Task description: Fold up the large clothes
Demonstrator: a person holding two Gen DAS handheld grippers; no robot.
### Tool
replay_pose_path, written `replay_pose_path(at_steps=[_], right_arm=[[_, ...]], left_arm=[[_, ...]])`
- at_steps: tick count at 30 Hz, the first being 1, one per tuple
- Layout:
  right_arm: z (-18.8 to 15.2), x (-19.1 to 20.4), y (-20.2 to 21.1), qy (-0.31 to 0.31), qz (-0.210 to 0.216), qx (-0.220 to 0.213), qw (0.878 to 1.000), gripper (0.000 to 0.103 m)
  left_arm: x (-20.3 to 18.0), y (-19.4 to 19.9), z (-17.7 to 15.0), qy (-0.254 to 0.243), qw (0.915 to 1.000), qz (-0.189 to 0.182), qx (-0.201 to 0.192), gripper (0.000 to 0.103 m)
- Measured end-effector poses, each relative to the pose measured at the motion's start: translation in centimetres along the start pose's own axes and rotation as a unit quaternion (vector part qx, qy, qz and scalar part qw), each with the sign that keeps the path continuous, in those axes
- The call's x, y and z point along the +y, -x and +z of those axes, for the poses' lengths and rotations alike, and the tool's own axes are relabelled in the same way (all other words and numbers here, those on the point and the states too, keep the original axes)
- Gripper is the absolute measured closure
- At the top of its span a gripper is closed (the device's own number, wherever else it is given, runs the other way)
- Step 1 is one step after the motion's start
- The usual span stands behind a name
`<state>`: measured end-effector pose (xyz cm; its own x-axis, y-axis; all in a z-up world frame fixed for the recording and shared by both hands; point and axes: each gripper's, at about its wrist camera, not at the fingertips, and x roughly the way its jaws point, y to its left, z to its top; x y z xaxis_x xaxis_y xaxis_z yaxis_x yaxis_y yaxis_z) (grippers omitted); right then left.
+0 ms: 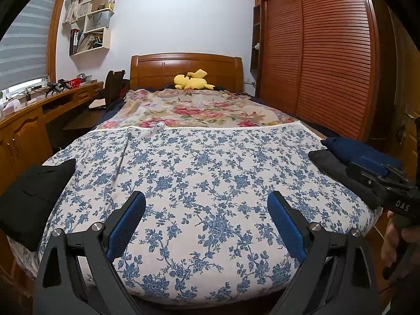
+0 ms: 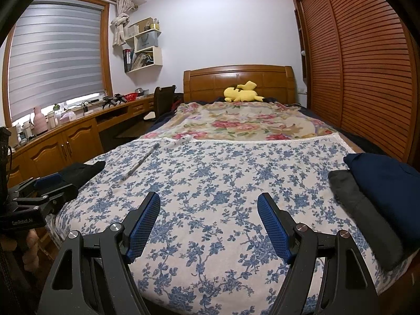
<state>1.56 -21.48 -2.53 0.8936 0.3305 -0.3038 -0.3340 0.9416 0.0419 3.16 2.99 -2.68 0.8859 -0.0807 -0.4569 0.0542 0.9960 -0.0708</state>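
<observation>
Left gripper [image 1: 206,199] held above the near end of the bed, jaws spread wide, nothing between the blue pads [image 1: 126,225]. Right gripper [image 2: 208,200] just the same: released, pads apart, only the bedcover visible in the gap. Both pointing slightly downward toward the headboard [image 1: 186,65].

On the bed, a blue floral sheet [image 1: 204,162] spread over the near half, white lace edge at its far border, one long crease running along the left part. Beyond it, a pink floral blanket [image 1: 199,107], and a yellow plush toy [image 1: 191,80] lying against the headboard.

Clothes placed at the two near corners, well apart. At the left corner, a black garment [image 1: 31,197], folded, hanging a little over the edge of the mattress. At the right corner, a dark grey folded garment [image 2: 362,210] and a navy folded garment [image 2: 388,183], touching each other, the navy one perhaps resting partly on the grey one; hard to say at the distorted border of the view.

Middle of the sheet between the grippers free of clothes.

Wooden slatted wardrobe [image 2: 367,65] along the right side, desk [image 2: 78,128] and window blind [image 2: 55,52] on the left.
</observation>
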Motion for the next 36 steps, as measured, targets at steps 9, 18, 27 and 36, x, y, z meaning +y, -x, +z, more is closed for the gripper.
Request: replay_pose_path(at_steps=[9,18,27,36], right_arm=[[0.07,-0.02,-0.24,-0.001,0.002,-0.004,1.0,0.025],[0.07,-0.15,-0.41,-0.002,0.002,-0.004,1.0,0.025],[0.01,-0.22,-0.44,-0.001,0.003,-0.004,1.0,0.025],[0.07,-0.15,-0.49,-0.002,0.003,-0.005,1.0,0.025]], left_arm=[[-0.1,0.55,0.57,-0.004,1.0,0.0,-0.008,0.009],[-0.37,0.7,0.48,-0.006,0.9999,0.0,-0.009,0.009],[-0.57,0.76,0.57,-0.008,0.9999,0.0,-0.011,0.009],[-0.65,0.94,0.68,-0.009,0.9999,-0.001,-0.014,0.009]])
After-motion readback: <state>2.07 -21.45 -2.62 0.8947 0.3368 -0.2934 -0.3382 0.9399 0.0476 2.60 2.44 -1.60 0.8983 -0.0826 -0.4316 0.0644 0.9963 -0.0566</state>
